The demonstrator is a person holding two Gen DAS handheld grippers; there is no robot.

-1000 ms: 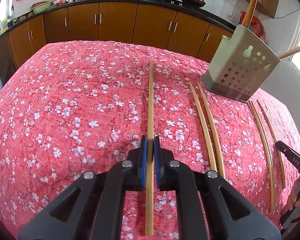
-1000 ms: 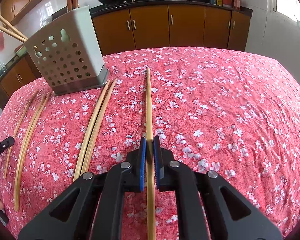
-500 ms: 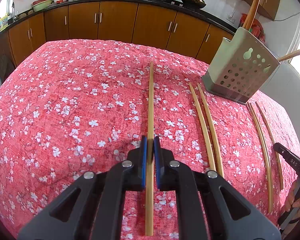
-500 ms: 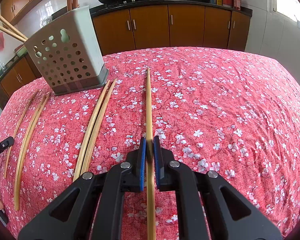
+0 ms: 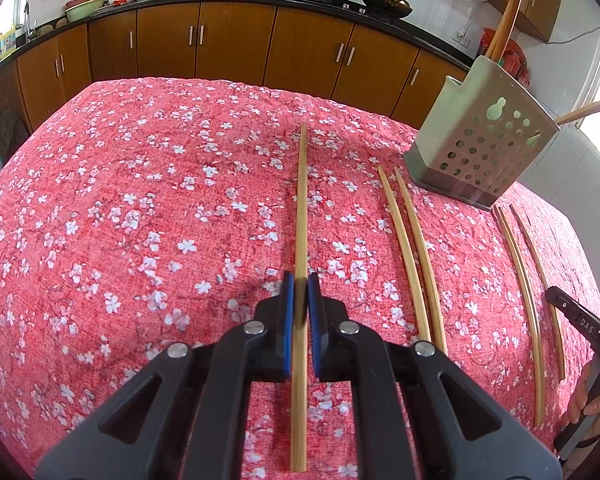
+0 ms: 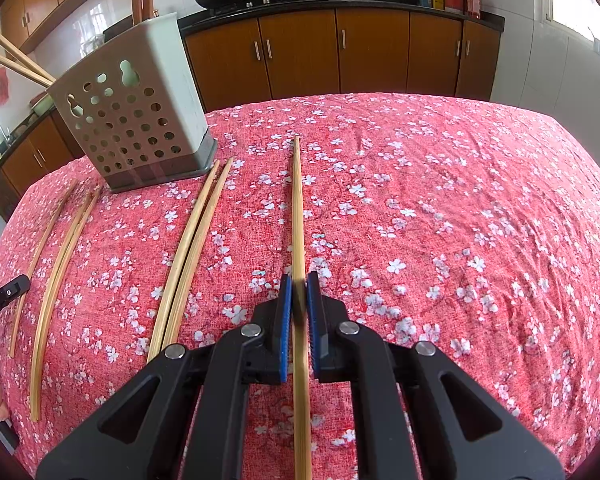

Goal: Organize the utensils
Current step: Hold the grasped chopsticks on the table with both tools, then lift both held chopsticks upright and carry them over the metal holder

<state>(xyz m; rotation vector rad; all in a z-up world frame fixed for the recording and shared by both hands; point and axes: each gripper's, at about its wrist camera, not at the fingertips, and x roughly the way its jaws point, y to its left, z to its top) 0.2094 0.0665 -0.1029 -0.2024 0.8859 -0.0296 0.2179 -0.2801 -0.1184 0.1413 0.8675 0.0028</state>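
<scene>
Holder: grey perforated utensil holder [image 5: 482, 148] stands on the table, several chopsticks sticking out of its top.
Table: red cloth with white blossoms [image 5: 140, 220]; brown kitchen cabinets [image 5: 236, 40] and woks on the counter behind.
Left tongs [image 5: 300, 292]: clamped on one chopstick [image 5: 301, 208], its long axis running straight away from the camera.
Right tongs [image 6: 299, 292]: clamped on another chopstick [image 6: 298, 208], likewise pointing away.
Loose chopsticks: one pair [image 6: 192, 248] beside the holder, more [image 6: 56, 272] further left.
</scene>
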